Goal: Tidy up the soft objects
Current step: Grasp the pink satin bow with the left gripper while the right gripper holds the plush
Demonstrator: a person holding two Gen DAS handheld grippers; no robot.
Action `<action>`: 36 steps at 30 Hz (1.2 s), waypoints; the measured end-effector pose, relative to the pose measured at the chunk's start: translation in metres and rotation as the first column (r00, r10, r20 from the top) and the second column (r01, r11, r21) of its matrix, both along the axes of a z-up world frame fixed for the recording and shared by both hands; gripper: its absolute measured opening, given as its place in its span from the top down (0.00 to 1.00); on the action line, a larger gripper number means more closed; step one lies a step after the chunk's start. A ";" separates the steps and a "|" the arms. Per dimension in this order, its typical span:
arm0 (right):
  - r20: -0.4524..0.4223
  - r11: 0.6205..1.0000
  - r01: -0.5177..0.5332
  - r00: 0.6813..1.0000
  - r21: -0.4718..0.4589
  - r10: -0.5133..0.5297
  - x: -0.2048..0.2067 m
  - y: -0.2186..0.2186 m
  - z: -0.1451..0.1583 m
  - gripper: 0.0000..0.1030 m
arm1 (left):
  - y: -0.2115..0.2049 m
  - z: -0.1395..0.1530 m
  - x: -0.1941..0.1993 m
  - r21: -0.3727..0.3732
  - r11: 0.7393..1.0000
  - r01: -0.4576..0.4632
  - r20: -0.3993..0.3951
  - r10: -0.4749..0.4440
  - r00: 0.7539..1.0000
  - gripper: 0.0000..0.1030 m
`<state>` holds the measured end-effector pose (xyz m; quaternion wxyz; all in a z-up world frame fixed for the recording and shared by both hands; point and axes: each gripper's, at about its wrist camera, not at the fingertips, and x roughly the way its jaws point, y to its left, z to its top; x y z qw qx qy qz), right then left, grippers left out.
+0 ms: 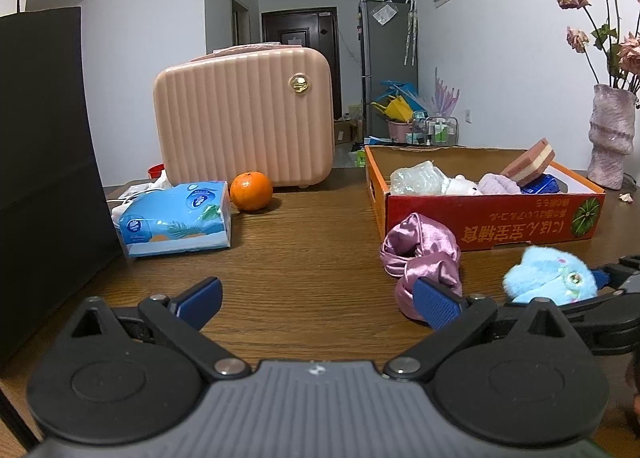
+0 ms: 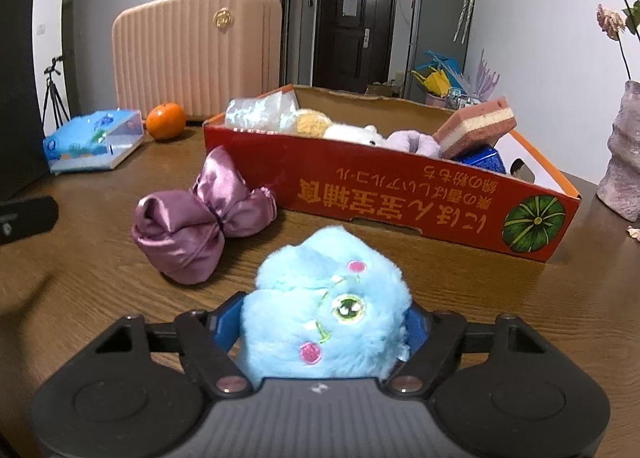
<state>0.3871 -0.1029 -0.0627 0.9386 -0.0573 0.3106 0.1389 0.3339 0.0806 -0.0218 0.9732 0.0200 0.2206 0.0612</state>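
Observation:
A fluffy blue plush toy sits between the blue pads of my right gripper, which press on both its sides just above the wooden table. From the left wrist view the same plush toy shows at the right. A purple satin bow lies on the table left of it, in front of the red cardboard box. The box holds a pink sponge, a white plush, a lilac soft piece and a plastic bag. My left gripper is open with nothing in it, its right finger in front of the bow.
A pink ribbed case stands at the back, with an orange and a blue tissue pack in front of it. A black panel fills the left side. A pink vase with dried roses stands at the far right.

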 end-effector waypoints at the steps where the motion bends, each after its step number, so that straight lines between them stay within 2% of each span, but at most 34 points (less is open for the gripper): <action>1: 0.005 1.000 0.002 1.000 0.008 -0.002 -0.001 -0.001 0.001 0.26 | 0.000 -0.001 0.001 0.002 1.000 -0.005 -0.002 0.005 1.000 0.00; 7: 0.022 0.998 0.009 1.000 0.056 -0.010 -0.001 -0.011 0.009 0.26 | -0.003 -0.007 0.008 0.025 0.999 -0.039 -0.022 0.040 0.999 0.00; 13: 0.043 0.997 0.027 0.999 0.068 -0.030 0.003 -0.026 0.011 0.26 | -0.010 -0.007 0.010 0.006 0.999 -0.049 -0.020 0.049 0.999 0.00; 36: 0.075 0.990 0.120 0.989 0.068 -0.125 0.020 -0.099 0.012 0.26 | -0.071 -0.018 0.040 0.031 0.999 0.024 -0.064 -0.022 0.998 0.00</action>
